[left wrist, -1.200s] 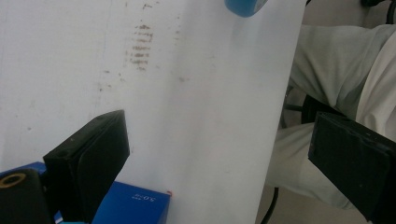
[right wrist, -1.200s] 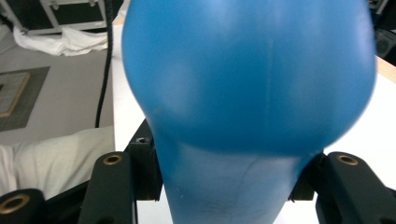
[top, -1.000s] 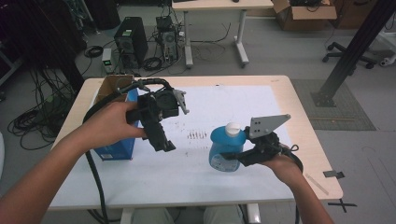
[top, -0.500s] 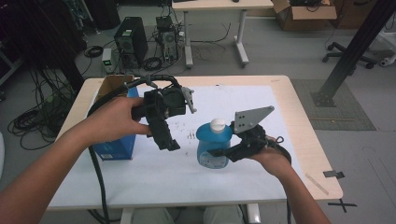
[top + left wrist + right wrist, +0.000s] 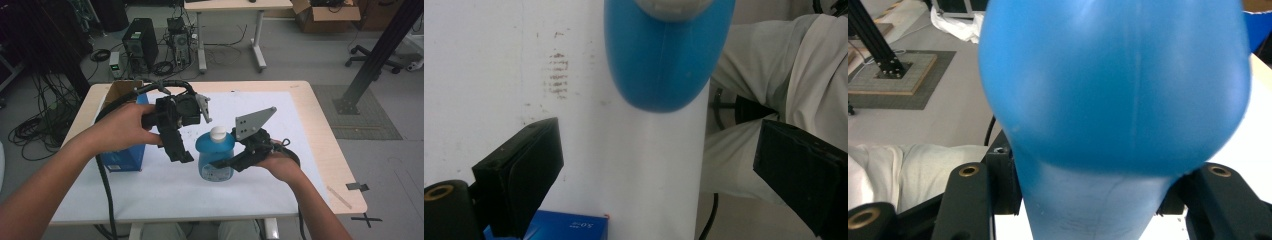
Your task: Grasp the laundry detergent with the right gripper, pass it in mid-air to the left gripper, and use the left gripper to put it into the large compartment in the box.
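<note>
The right tongs pinch the round blue plastic bottle with a white cap around its lower body and hold it upright above the white sheet covering the wooden counter, near the middle. In the right gripper view the black jaws press on both sides of the bottle. The left tongs hang spread just beside the bottle, nothing between them. A blue cardboard box stands at the counter's left.
</note>
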`<state>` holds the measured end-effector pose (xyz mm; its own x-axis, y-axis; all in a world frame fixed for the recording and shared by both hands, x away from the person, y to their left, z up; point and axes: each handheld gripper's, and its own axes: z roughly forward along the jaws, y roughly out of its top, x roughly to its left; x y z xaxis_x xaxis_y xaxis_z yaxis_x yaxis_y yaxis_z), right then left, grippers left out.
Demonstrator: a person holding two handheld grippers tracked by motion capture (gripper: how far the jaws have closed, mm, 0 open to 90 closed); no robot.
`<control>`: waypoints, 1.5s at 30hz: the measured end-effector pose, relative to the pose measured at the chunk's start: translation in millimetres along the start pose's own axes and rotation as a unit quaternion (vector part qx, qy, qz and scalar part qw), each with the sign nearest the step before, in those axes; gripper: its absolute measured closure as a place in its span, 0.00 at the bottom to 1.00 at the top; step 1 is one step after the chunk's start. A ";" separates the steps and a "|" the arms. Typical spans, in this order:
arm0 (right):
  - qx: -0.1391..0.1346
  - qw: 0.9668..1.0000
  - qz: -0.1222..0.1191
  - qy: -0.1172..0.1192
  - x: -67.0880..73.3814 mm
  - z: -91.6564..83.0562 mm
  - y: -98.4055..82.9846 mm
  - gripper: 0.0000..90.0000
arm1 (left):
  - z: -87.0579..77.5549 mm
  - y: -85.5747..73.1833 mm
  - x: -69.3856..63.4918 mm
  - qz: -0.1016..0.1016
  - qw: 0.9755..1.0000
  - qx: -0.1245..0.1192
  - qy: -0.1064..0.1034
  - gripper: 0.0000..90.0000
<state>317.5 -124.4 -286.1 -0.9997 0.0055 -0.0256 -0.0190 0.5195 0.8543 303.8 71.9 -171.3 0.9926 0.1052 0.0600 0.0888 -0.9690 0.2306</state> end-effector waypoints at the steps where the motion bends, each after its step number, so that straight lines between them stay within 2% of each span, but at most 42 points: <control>1: 0.000 1.000 0.000 0.000 0.0 0.0 0.0 0.48 | -1.0 -0.1 -0.3 0.001 1.000 0.001 0.000 0.07; 11: 0.006 1.000 -0.011 0.021 -3.0 16.2 9.5 0.48 | -3.3 -1.1 -3.1 -0.002 1.000 0.004 0.001 0.07; 19: 0.005 0.999 -0.015 0.031 -3.8 21.6 13.6 0.48 | -3.0 2.1 -4.1 0.007 1.000 0.005 -0.001 0.07; 23: 0.006 0.999 -0.018 0.033 -4.0 24.2 15.7 0.48 | -2.1 3.8 -3.9 0.011 1.000 0.002 -0.001 0.07; 25: 0.006 0.999 -0.019 0.033 -4.3 25.2 16.8 0.48 | -2.1 4.7 -4.3 0.005 1.000 0.003 -0.004 0.07; 31: 0.003 0.999 -0.019 0.033 -4.3 26.4 20.6 0.48 | -0.5 7.7 -3.5 0.005 1.000 -0.002 -0.005 0.08; 45: 0.003 0.999 -0.023 0.032 -3.6 27.7 27.6 0.48 | 9.8 12.8 -1.7 0.006 1.000 0.001 -0.007 0.11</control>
<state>321.0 -86.4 -276.8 -0.9968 -0.0739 -0.0310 -0.0652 0.5232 0.8497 304.1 57.1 -178.0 0.9947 0.0903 0.0490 0.0769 -0.9707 0.2277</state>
